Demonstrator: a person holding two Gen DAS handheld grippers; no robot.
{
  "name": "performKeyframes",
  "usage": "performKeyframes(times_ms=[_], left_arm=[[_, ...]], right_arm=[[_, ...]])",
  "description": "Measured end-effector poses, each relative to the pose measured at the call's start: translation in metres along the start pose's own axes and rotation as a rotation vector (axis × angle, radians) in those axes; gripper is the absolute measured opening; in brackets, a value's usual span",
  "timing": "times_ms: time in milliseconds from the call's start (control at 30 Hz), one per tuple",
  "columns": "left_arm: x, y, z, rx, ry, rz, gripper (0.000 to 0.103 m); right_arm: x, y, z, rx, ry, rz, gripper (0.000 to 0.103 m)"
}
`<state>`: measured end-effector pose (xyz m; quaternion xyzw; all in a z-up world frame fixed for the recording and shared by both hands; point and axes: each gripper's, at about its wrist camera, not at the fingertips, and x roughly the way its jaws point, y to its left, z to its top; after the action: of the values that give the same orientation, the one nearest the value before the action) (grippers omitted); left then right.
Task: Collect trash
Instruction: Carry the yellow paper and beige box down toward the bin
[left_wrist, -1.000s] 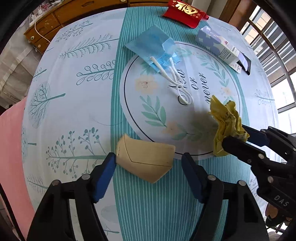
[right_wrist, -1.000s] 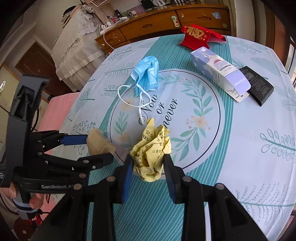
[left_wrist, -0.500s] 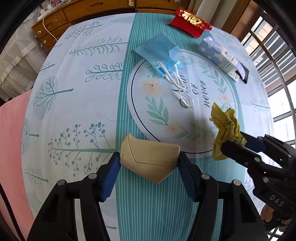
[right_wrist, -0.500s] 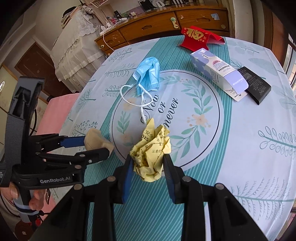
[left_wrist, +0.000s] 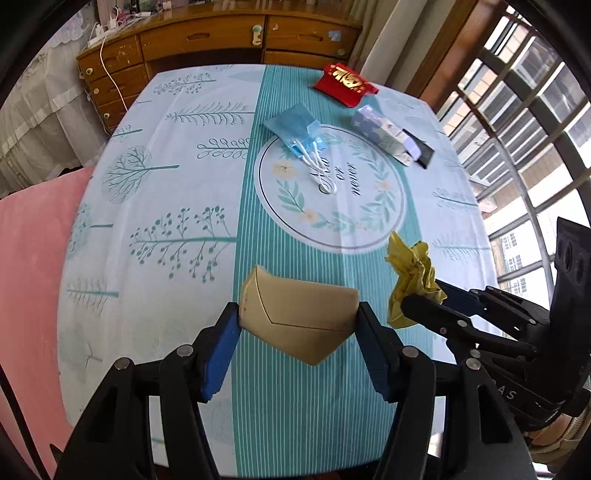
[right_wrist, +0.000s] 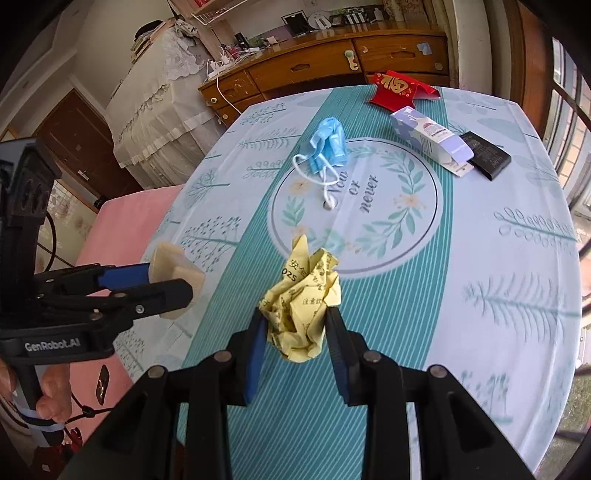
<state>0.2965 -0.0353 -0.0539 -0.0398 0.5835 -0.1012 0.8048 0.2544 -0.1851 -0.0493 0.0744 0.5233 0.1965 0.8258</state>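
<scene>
Left gripper (left_wrist: 298, 325) clamping a flattened, creased tan cup (left_wrist: 299, 316), apparently paper. Right gripper (right_wrist: 295, 334) pinching crumpled yellow paper (right_wrist: 302, 309) above near table (right_wrist: 498, 258) edge.

Black hand-held gripper (left_wrist: 297, 325), blue pads (left_wrist: 218, 354)

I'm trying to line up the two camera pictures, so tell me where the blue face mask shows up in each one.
Left wrist view: the face mask lies upper centre, on the top-left edge of the round print on the tablecloth.
Right wrist view: the face mask lies upper centre, also at the top-left edge of that print.
Shared landmark: the red envelope sits at the table's far edge, beyond the mask.
</scene>
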Motion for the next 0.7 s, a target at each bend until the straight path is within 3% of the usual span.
performKeyframes(times_ms=[167,433,567,700], left_arm=[[-0.043,0.001,-0.041,0.051,-0.037,-0.034,0.060],[-0.104,0.012,-0.132,0.139,-0.078,-0.080,0.060],[-0.113,0.019,-0.175,0.156,-0.058,-0.091,0.060],[-0.110,0.026,-0.212,0.136,-0.018,-0.104,0.060]], right_arm=[[-0.032,0.034,-0.040,0.026,-0.042,-0.017,0.032],[-0.071,0.091,-0.119,0.091,-0.098,-0.057,0.032],[-0.082,0.115,-0.162,0.122,-0.108,-0.077,0.032],[-0.079,0.134,-0.201,0.116,-0.055,-0.100,0.032]])
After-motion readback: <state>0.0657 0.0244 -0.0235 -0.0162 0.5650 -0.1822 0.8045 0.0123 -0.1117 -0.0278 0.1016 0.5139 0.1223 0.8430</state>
